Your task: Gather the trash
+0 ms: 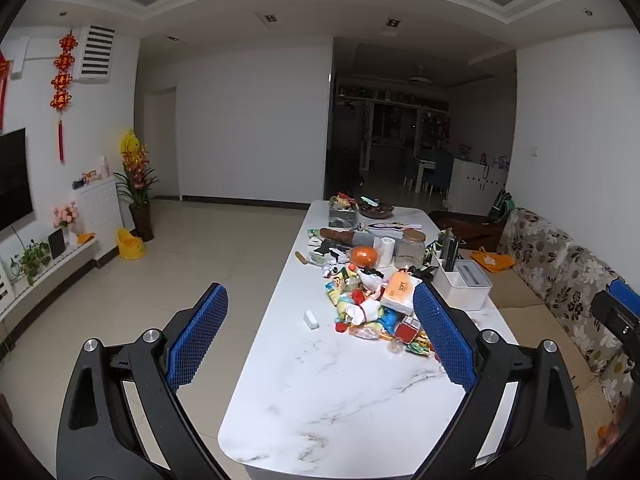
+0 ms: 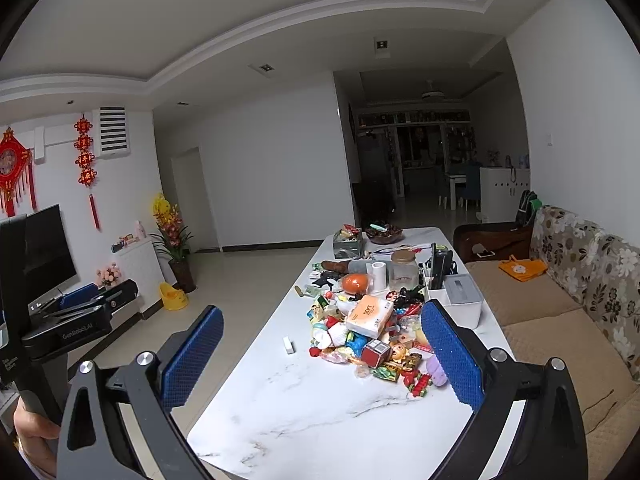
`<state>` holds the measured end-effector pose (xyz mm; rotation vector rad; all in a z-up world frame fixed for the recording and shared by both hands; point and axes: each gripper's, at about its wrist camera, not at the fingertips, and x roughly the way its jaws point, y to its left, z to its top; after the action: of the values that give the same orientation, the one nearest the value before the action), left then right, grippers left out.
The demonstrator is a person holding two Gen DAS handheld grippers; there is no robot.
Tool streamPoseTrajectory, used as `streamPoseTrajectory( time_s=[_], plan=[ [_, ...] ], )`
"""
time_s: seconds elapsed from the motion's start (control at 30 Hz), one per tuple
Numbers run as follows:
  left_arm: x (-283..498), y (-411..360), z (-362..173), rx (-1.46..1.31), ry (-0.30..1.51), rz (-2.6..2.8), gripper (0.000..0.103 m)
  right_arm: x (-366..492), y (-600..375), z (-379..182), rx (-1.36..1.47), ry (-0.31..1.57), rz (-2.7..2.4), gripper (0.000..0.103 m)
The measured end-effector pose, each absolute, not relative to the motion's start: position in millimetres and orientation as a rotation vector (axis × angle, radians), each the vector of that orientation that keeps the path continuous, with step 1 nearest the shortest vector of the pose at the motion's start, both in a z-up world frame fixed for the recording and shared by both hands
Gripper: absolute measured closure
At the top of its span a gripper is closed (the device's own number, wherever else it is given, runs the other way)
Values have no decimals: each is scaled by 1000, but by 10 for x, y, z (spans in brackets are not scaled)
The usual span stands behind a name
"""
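Left hand-held gripper (image 1: 320, 328), blue-padded fingers spread wide with nothing between them, held above the near end of the white marbled bench (image 1: 340, 400); right hand-held gripper (image 2: 320, 350) likewise wide open and empty, also raised over the near end of the bench. The trash pile (image 1: 372, 312), a heap of bright wrappers and small packets, lies on the bench past its bare near end, toward the sofa side; neither gripper touches it. On top of the pile rests an orange tissue pack (image 1: 398, 292). Just left of the pile, apart from it, lies a small white block (image 1: 311, 319). Right of the pile stands a white box (image 1: 464, 286) with a grey lid section and dark items upright in its compartment. Behind the pile are an orange ball-like thing (image 1: 364, 256), a white roll (image 1: 386, 249) and a glass jar (image 1: 412, 248) with a tan lid; farther back, a dark bowl (image 1: 376, 210) near the far end of the bench. A floral sofa (image 1: 568, 272) runs along the right of the bench. In the right wrist view the left gripper's black body shows at the left edge, its handle in a hand (image 2: 32, 436).
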<state>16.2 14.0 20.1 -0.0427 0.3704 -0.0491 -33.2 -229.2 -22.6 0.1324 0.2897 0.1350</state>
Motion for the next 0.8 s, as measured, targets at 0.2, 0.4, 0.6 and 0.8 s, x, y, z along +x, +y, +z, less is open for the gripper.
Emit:
streamPoseTrajectory(
  time_s=[0.2, 0.4, 0.6, 0.8],
  plan=[
    [161, 117, 202, -39, 367, -45, 11, -321, -2314, -217, 141, 294, 141, 5],
    [157, 100, 202, -35, 369, -37, 11, -316, -2301, -220, 134, 300, 144, 5],
    [123, 85, 203, -32, 366, -30, 11, -336, -2299, -212, 133, 293, 148, 5],
    [111, 78, 207, -32, 365, -25, 11, -336, -2309, -221, 136, 296, 146, 5]
  ],
)
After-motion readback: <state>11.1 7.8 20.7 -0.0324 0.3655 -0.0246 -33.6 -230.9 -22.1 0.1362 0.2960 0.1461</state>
